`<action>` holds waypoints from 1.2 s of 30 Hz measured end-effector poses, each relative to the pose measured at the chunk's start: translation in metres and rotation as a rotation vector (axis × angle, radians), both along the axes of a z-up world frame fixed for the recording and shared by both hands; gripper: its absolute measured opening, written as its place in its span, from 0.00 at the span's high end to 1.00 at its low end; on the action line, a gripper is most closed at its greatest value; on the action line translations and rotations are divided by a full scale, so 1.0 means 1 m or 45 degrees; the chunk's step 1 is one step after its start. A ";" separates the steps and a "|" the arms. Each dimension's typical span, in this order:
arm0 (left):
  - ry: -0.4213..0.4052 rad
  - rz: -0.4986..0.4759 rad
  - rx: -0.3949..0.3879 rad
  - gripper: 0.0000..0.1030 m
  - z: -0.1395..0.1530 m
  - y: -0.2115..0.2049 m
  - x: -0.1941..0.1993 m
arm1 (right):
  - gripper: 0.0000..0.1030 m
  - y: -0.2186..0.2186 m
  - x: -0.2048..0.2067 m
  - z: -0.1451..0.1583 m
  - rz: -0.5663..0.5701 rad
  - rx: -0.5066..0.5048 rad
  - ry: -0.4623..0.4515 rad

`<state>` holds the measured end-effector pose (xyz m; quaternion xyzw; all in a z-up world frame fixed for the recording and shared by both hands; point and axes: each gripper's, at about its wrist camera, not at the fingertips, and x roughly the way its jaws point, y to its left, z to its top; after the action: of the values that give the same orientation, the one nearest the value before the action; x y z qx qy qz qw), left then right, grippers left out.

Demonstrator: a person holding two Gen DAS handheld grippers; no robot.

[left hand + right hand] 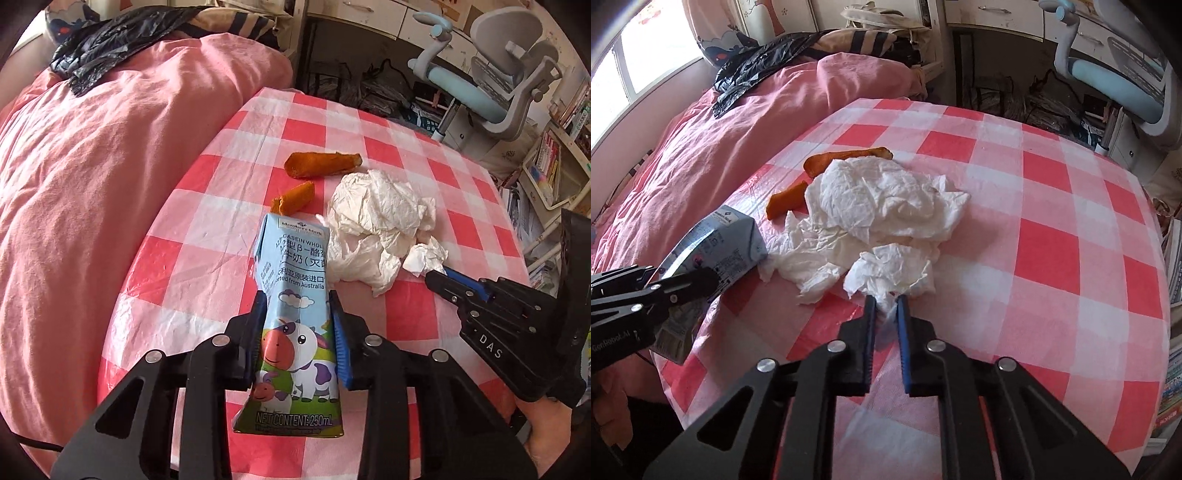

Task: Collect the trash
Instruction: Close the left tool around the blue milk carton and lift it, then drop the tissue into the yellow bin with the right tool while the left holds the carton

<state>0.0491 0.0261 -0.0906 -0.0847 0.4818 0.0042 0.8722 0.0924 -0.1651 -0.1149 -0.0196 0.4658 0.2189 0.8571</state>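
Observation:
My left gripper [297, 301] is shut on a blue milk carton [291, 332] with a cartoon cow, held over the checked table's left edge; the carton also shows in the right wrist view [720, 243]. My right gripper [886, 301] is shut on a small crumpled white tissue [890, 273], also seen in the left wrist view [424, 256]. A bigger crumpled tissue [886, 199] lies just beyond it on the table. Two orange peel pieces [321, 162] [293, 199] lie behind the tissues.
The table has a red-and-white checked cloth [1052, 240]. A pink-covered bed [92, 184] lies left, with a black plastic bag [107, 48] on it. A grey-blue chair [491, 85] and bookshelves [554, 166] stand at the right.

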 end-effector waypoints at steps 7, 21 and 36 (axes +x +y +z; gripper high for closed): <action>-0.022 0.040 -0.041 0.70 0.007 0.014 -0.008 | 0.91 -0.020 -0.014 0.020 -0.045 0.077 -0.027; 0.053 -0.026 0.069 0.69 -0.015 -0.004 0.002 | 0.91 -0.029 -0.019 0.032 -0.042 0.144 -0.055; -0.353 0.014 -0.027 0.69 0.055 -0.006 -0.046 | 0.91 -0.036 -0.067 0.080 0.002 0.280 -0.302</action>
<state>0.0033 0.0199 -0.0359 -0.0962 0.3562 -0.0078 0.9294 0.0257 -0.2011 -0.0345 0.0484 0.3344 0.2653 0.9030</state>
